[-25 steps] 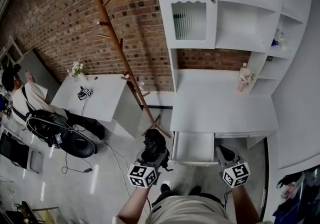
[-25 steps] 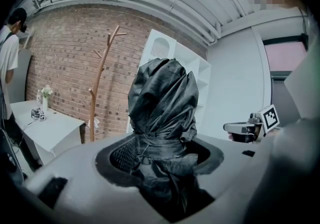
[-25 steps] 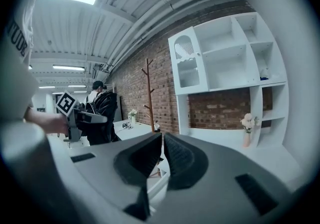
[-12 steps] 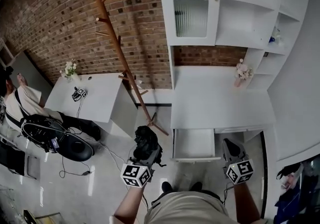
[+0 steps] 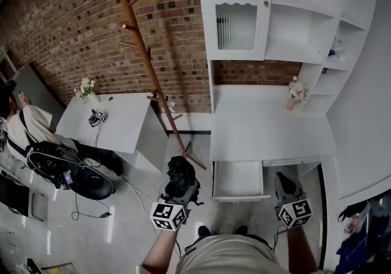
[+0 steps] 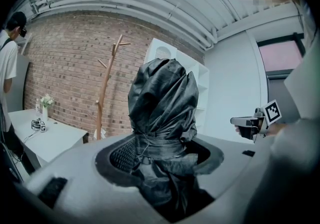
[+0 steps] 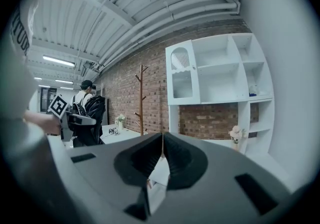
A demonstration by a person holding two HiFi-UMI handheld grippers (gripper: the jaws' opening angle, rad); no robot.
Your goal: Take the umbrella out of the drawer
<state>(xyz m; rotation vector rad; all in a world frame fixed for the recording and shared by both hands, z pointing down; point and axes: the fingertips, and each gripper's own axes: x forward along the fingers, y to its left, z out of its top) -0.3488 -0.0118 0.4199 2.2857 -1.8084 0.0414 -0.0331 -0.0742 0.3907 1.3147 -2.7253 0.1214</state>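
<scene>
A person is standing in front of a white worktop [image 5: 269,126], holding a two-jaw gripper in each hand. The left gripper [image 5: 179,188] is clamping the umbrella [image 5: 181,172], a folded black bundle tied round its middle with a strap. Its jaws are standing wide because the bundle is thick, and they are pressing on it from both sides just below the strap, so the crumpled canopy is sticking out beyond them. The gripper is carrying the umbrella in the air above the floor, to the left of the open drawer [image 5: 239,197] and clear of it, so the lift-out itself is looking done.

The drawer is standing pulled out toward the person under the worktop's near edge, and its white bottom is showing bare. The right gripper [image 5: 285,182] is hovering just to the right of the drawer's front. Its jaws are meeting with nothing between them, so this hand is apparently being kept free while the left does the carrying. It is well placed to push the drawer shut, should that follow.

On the far side, a wooden coat rack [image 5: 149,77] is standing before the brick wall, to the left of a white shelf unit [image 5: 305,16] rising above the worktop.
</scene>
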